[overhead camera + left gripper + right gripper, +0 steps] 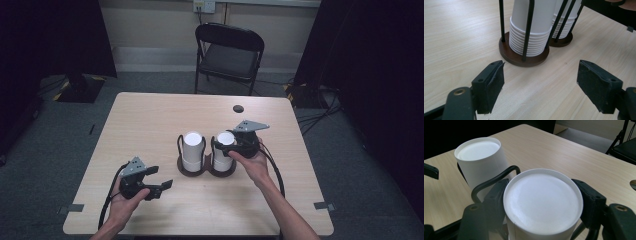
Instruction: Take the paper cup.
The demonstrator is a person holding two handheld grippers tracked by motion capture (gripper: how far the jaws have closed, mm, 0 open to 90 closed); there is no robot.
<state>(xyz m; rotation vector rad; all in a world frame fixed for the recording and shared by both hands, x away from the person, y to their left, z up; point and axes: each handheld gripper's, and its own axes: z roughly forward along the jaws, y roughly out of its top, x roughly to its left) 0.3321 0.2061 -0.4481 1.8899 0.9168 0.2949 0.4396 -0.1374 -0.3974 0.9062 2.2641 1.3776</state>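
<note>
Two stacks of upturned white paper cups stand in a black wire holder with round brown bases (192, 171) at the table's middle. My right gripper (226, 145) reaches in from the right, and its jaws are shut on the top cup of the right stack (222, 152). In the right gripper view (542, 206) the pads press both sides of that cup (543, 202), and the left stack (479, 160) stands behind it. My left gripper (161, 177) hovers open, low at the front left. In its own view (540, 82) nothing lies between the jaws, and the left stack (531, 30) and the right stack (566, 22) stand ahead.
The wooden table (150, 115) has a round cable hole (238, 108) near its far right edge. A black folding chair (230, 50) stands behind the table. Cables trail from both grippers towards the front edge.
</note>
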